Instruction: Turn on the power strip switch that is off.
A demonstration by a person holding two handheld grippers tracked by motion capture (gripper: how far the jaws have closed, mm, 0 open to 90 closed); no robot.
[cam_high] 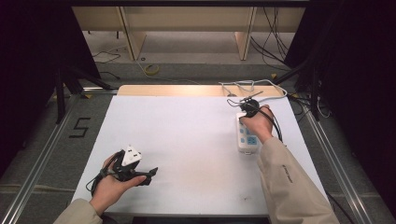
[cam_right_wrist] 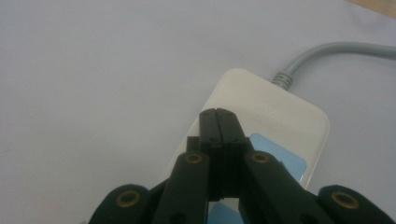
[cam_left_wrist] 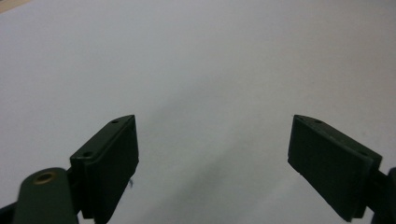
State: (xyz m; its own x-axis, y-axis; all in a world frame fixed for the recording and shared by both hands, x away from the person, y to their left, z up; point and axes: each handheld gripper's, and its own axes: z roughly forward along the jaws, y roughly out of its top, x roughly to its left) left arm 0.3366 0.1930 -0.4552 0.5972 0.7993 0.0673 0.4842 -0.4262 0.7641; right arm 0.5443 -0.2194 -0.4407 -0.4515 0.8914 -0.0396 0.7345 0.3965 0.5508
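A white power strip (cam_high: 246, 135) with light blue sockets lies on the right side of the white table. In the right gripper view the power strip (cam_right_wrist: 275, 105) sits just below my right gripper (cam_right_wrist: 217, 112), whose jaws are pressed together over its cable end with nothing between them. A person's hand holds this right gripper (cam_high: 247, 108) above the strip's far end. My left gripper (cam_high: 150, 173) rests low at the near left, held in the other hand. In the left gripper view my left gripper (cam_left_wrist: 212, 140) stands wide open over bare white surface.
The strip's grey cable (cam_right_wrist: 327, 53) runs off toward the table's far edge, where white cable (cam_high: 247, 86) lies coiled. The white table top (cam_high: 187, 140) ends in a wooden strip at the back. Metal rails and floor cables surround the table.
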